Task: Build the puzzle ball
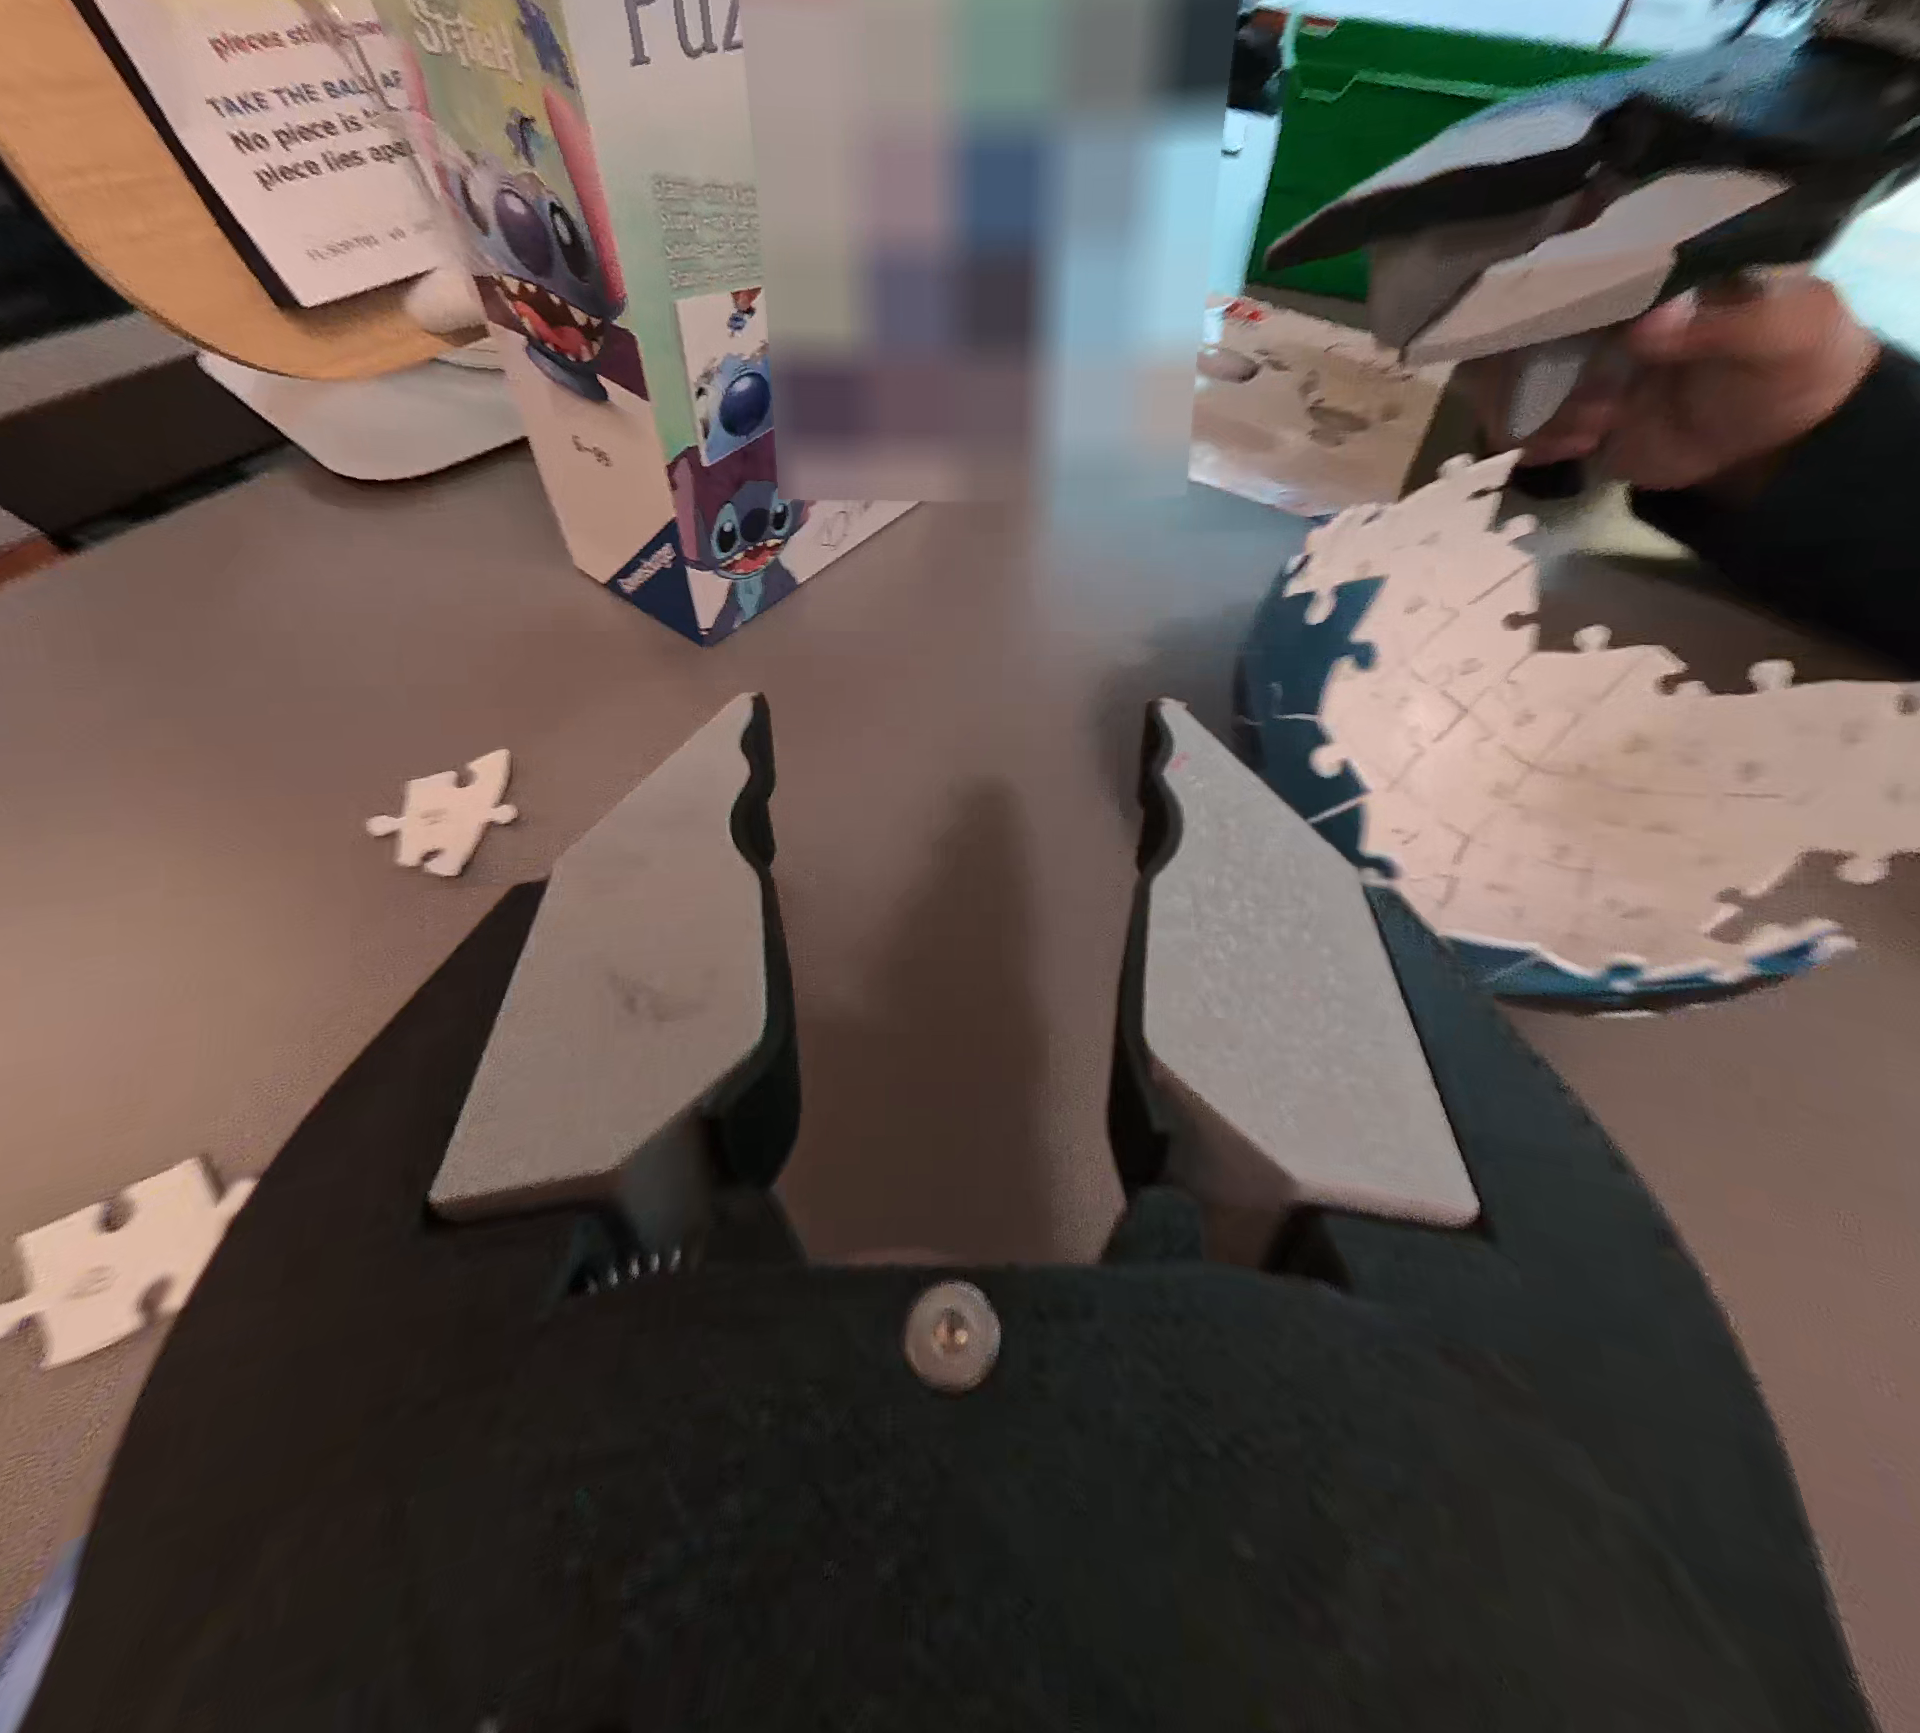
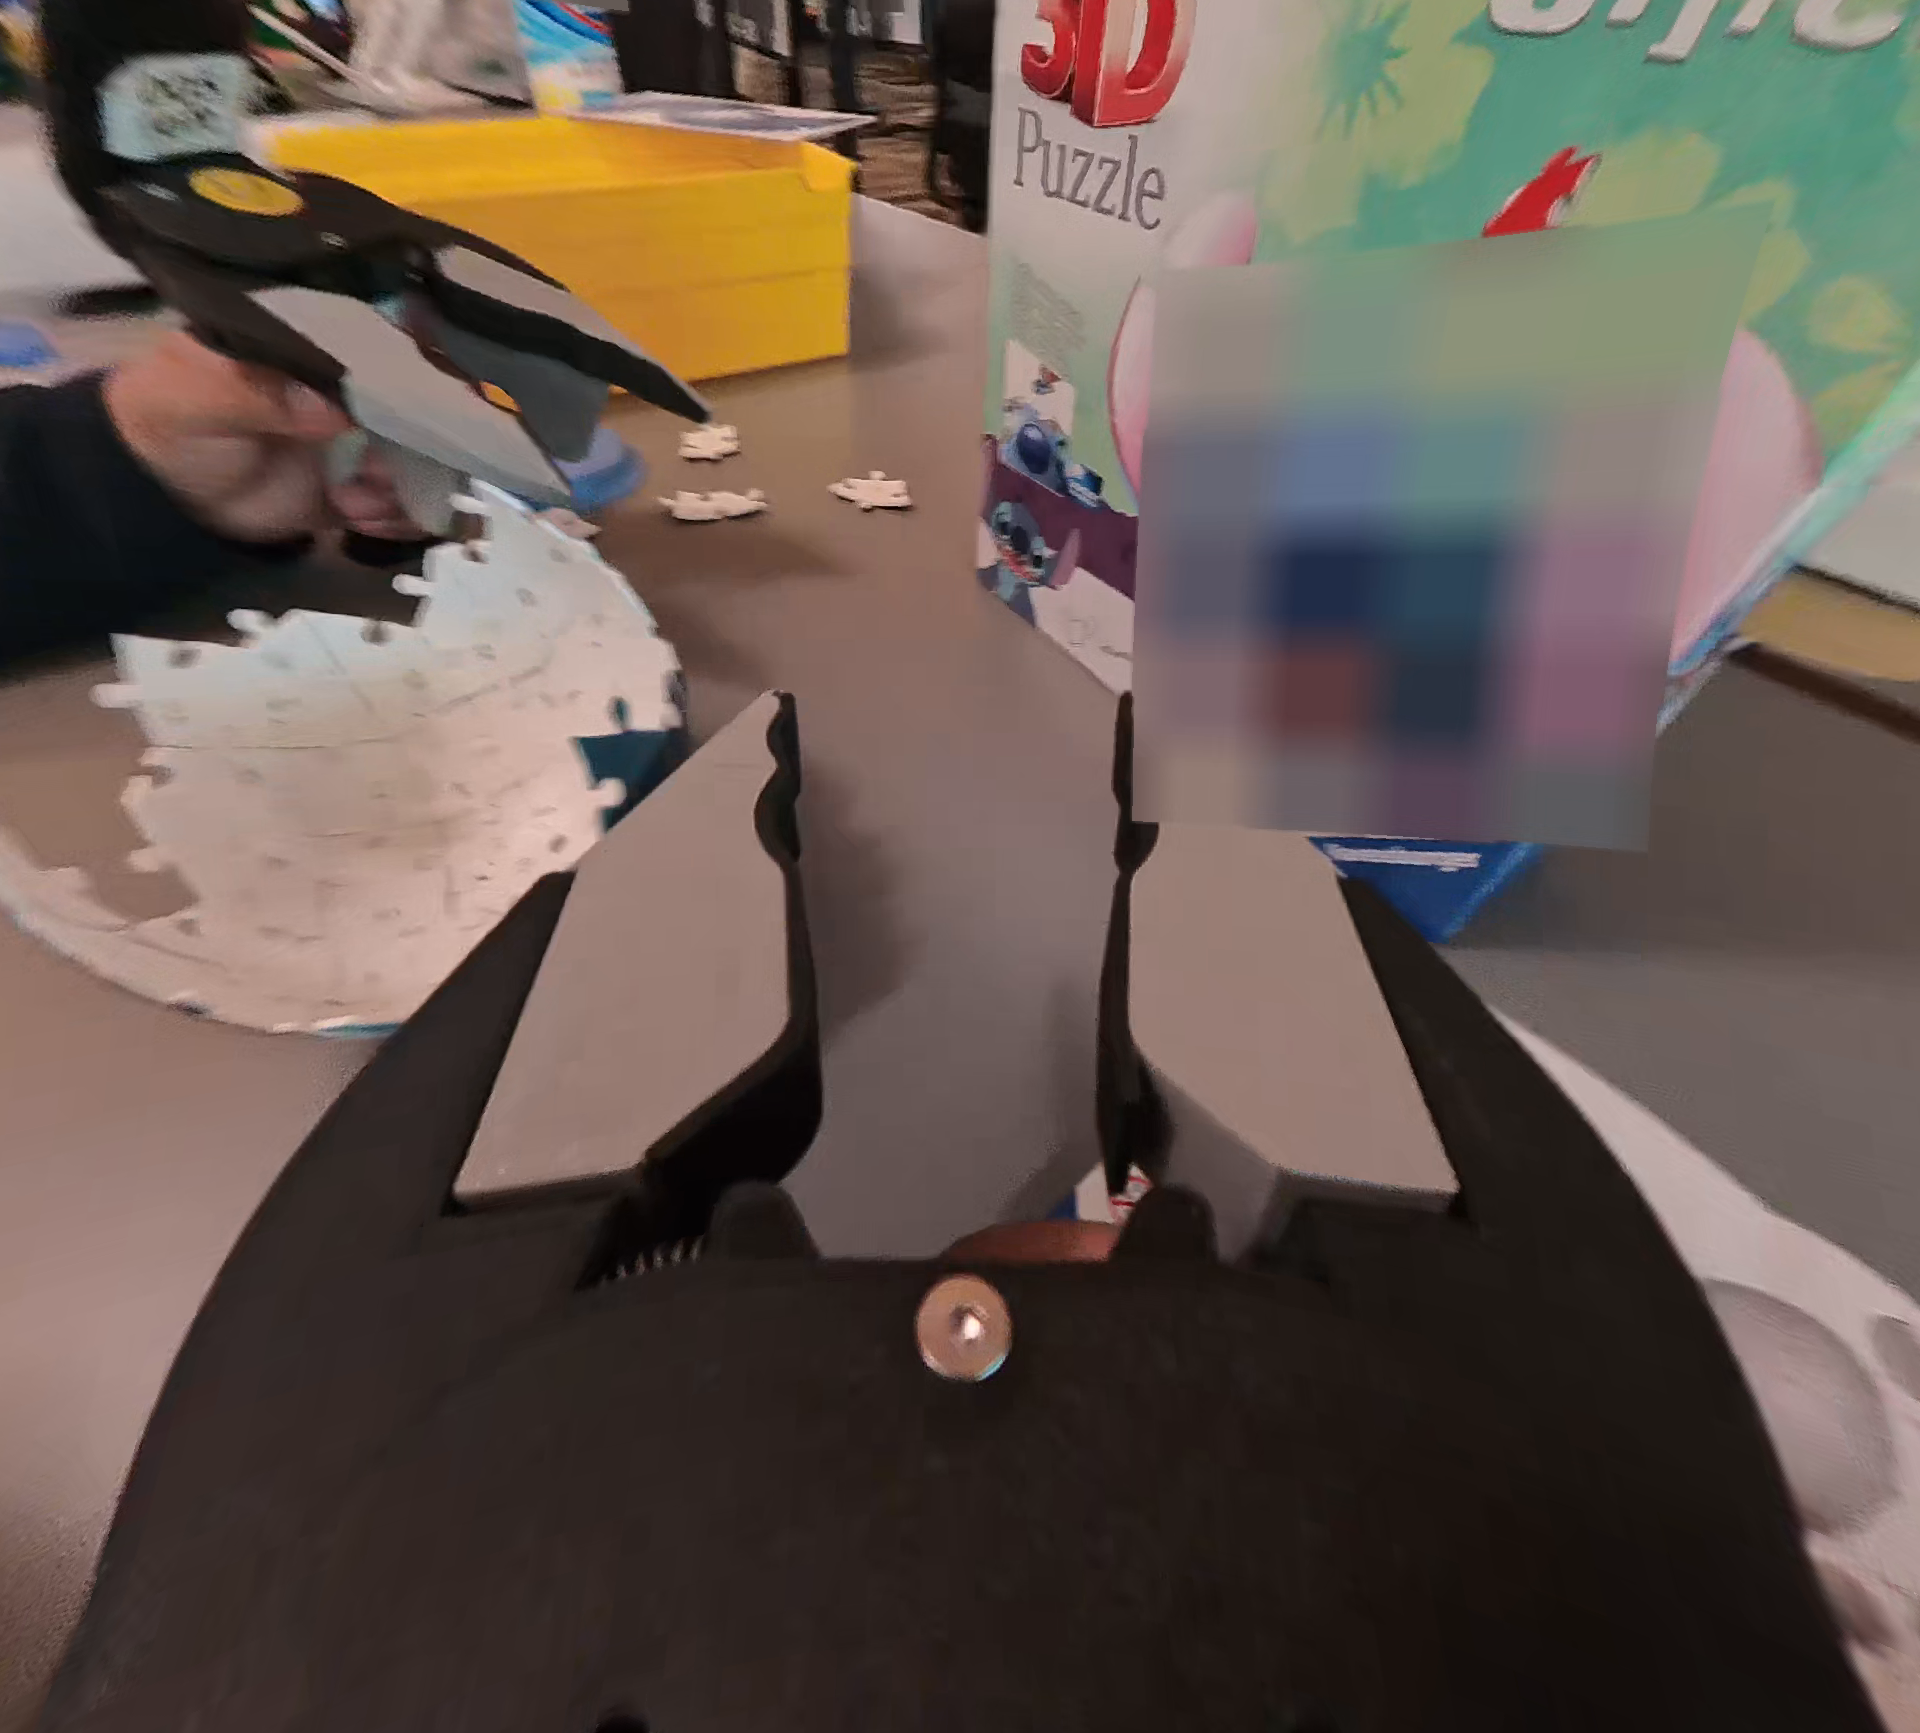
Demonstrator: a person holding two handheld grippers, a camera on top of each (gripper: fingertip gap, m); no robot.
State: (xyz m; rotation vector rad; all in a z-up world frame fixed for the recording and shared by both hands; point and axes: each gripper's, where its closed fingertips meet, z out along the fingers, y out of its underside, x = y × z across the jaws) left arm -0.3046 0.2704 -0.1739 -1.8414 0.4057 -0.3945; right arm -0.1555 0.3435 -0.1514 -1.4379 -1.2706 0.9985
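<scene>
Right now, as I hold both tools over the grey table (image 1: 312,696):

Half-built ball (image 1: 1538,779): a bowl-shaped shell of joined pieces, white inside, dark blue outside, its rim ragged with tabs and notches.
Ball place: on the table between my two tools, to the right of my left gripper (image 1: 951,748) and to the left of my right gripper (image 2: 951,748).
Ball facing: hollow side up and tipped toward me; being round, it has no clear long axis.
Left gripper: jaws apart, nothing between them, only table showing in the gap.
Right gripper: jaws apart and empty; in the left wrist view it hangs above the ball's far rim, tips pointing left.
Loose pieces: one white piece (image 1: 445,813) left of my left gripper, another (image 1: 114,1257) at the lower left edge; three more (image 2: 871,490) lie beyond the ball.
Edges: the puzzle box (image 1: 644,249) stands upright straight ahead; a yellow bin (image 2: 665,239) sits farther back.
Open room: bare table between the box and the ball.
</scene>
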